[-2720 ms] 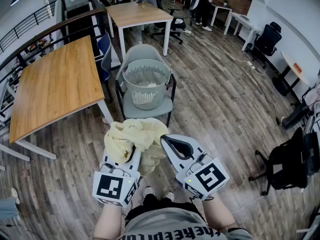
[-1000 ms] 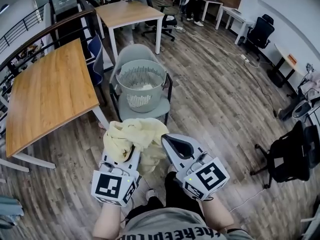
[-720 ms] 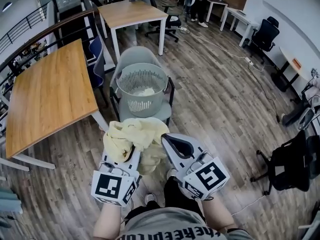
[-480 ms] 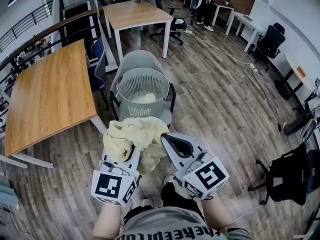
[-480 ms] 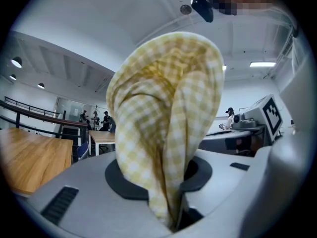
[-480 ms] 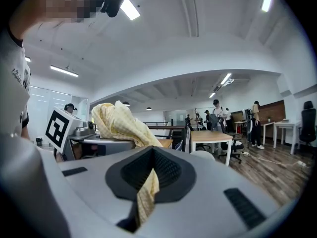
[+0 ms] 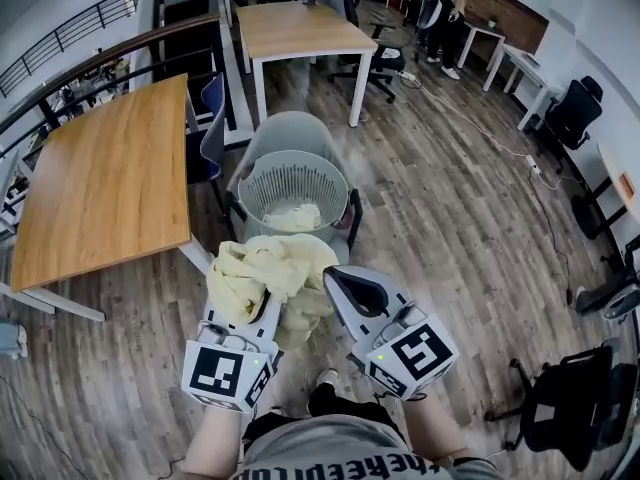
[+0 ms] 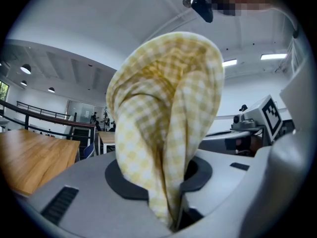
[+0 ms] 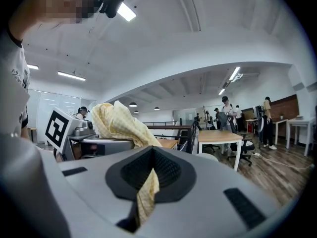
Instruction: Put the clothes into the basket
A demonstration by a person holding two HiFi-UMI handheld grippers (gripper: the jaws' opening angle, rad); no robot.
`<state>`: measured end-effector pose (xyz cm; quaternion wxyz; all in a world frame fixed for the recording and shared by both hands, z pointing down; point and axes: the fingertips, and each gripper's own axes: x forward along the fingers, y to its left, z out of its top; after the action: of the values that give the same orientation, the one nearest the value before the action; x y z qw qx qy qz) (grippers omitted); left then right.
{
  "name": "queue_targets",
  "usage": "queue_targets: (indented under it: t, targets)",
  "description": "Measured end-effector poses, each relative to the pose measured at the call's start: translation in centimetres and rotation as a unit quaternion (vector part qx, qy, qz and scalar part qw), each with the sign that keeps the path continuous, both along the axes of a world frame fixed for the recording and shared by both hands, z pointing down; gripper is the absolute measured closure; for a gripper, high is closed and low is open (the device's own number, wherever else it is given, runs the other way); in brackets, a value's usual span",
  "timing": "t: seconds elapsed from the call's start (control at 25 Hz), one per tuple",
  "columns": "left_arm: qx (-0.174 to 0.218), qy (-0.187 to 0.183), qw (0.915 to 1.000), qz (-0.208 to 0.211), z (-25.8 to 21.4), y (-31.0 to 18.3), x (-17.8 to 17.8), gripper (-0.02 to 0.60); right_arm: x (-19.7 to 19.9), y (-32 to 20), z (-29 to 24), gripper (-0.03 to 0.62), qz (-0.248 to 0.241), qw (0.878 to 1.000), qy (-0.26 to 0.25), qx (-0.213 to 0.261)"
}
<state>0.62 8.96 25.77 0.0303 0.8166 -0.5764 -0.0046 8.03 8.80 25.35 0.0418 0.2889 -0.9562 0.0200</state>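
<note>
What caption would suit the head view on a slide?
Left claw and right claw grip one yellow checked cloth in front of a grey slatted basket on a chair.

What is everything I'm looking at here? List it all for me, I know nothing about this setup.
checked cloth: one, pale yellow, bunched, pinched by both tongs
basket: one, grey, slatted, on the chair ahead, something pale inside
chair: one, grey, under the basket
tables: two, wood tops, one at left, one beyond the basket
office chairs: several, black, right side
floor: wood planks
left tongs: grey, shut on the checked cloth
right tongs: grey, shut on the checked cloth
</note>
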Motion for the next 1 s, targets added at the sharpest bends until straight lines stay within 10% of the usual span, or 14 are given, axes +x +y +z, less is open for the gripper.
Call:
queue_targets:
  t: [1.0]
  targets:
    - [-0.018,0.002,0.9997,-0.016,1.1,-8.4,-1.3,0.465,-0.9,-8.7,1.6,0.585,-0.009,1.000,-0.012,-0.025]
